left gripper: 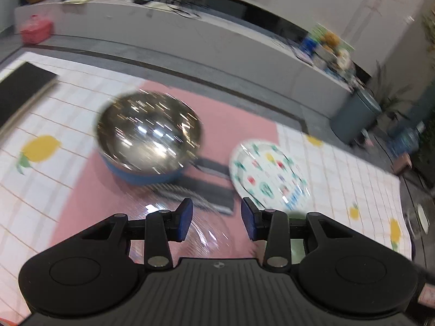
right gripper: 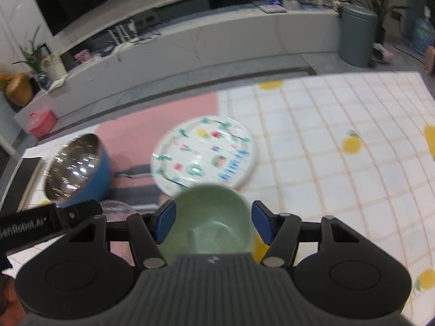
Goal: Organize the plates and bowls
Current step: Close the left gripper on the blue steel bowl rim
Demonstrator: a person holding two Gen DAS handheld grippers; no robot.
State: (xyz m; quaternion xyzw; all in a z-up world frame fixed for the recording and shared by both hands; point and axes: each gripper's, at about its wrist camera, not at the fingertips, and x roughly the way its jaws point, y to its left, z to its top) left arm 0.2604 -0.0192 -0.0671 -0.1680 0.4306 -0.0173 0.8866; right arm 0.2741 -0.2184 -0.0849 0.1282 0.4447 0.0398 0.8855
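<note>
- The right gripper (right gripper: 212, 224) has its blue pads spread to either side of a pale green bowl (right gripper: 210, 217); whether they press on its rim I cannot tell.
- The left gripper (left gripper: 217, 218) stands with jaws apart and nothing clamped, over a clear ribbed glass dish (left gripper: 202, 233) lying under its fingers.
- Beyond it, a steel-lined blue bowl (left gripper: 149, 135) sits tilted on the pink patch of the mat (left gripper: 239, 119), near the mat's far edge.
- A patterned plate (right gripper: 205, 153) lies just beyond the green bowl, where pink meets the white grid.
- A dark striped strip (left gripper: 209, 187) lies between the blue bowl and the plate.
- To the right, the gridded mat with lemon prints runs open toward its far right corner.
- A black board (left gripper: 21, 89) rests at the mat's left edge.
</note>
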